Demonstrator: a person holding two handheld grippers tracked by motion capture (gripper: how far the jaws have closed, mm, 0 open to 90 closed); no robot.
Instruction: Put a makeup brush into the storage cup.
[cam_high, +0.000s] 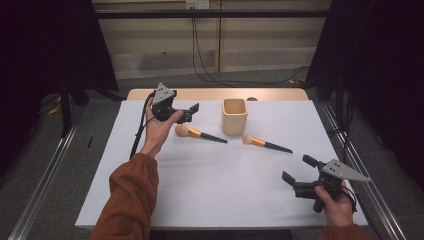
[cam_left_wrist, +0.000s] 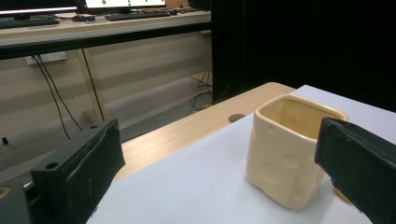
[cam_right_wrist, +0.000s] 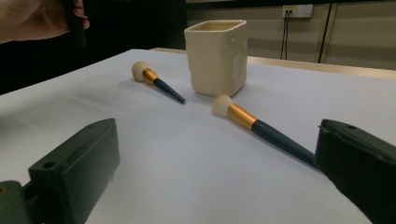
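On the white table, the right gripper (cam_high: 296, 179), jaws spread and empty, should approach the nearer makeup brush (cam_high: 266, 144) along its dark handle, low and level.

Glossy ceramic cup (cam_left_wrist: 289, 149) (dimpled), matt white sheet (cam_high: 220, 185), wooden table edge (cam_high: 215, 94)

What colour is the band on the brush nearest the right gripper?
Gold-orange, on the brush; clearest in the right gripper view.
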